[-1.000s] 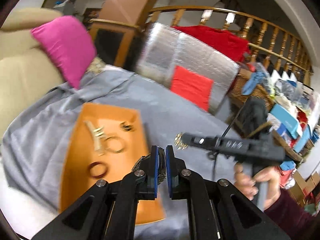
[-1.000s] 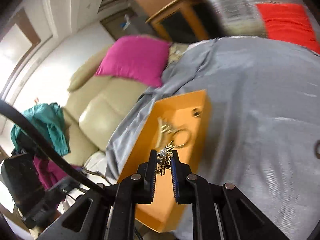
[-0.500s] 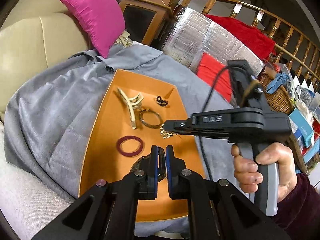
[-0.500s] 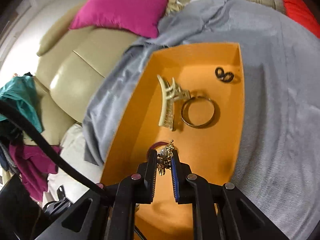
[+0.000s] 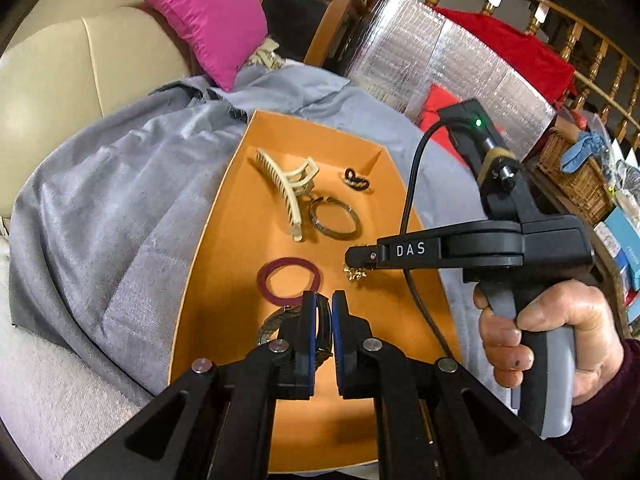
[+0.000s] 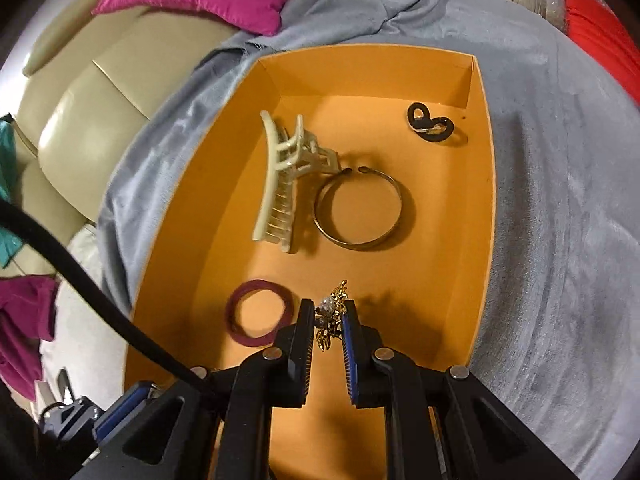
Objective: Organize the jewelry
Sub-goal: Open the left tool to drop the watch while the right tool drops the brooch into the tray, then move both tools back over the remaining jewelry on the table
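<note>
An orange tray (image 5: 224, 240) (image 6: 480, 200) lies on a grey cloth. In it are a cream hair claw (image 5: 286, 184) (image 6: 282, 184), a bronze bangle (image 5: 334, 218) (image 6: 358, 208), a maroon ring (image 5: 289, 280) (image 6: 260, 318) and a small black hair tie (image 5: 356, 179) (image 6: 430, 124). My left gripper (image 5: 324, 312) is shut on a metal watch (image 5: 276, 324) low over the tray's near end. My right gripper (image 6: 328, 320) (image 5: 356, 260) is shut on a gold brooch (image 6: 332, 316) (image 5: 355, 274), just above the tray floor beside the maroon ring.
The grey cloth (image 5: 100, 208) (image 6: 560, 200) covers a cream sofa (image 5: 52, 64) with a pink cushion (image 5: 200, 12). A silver padded panel (image 5: 460, 68), a red cushion (image 5: 436, 100), wooden railing (image 5: 560, 20) and cluttered baskets (image 5: 576, 168) stand behind and to the right.
Both grippers have moved in over the tray and lowered, still holding the watch and the brooch. The right gripper has come closer to the tray floor near the maroon ring.
</note>
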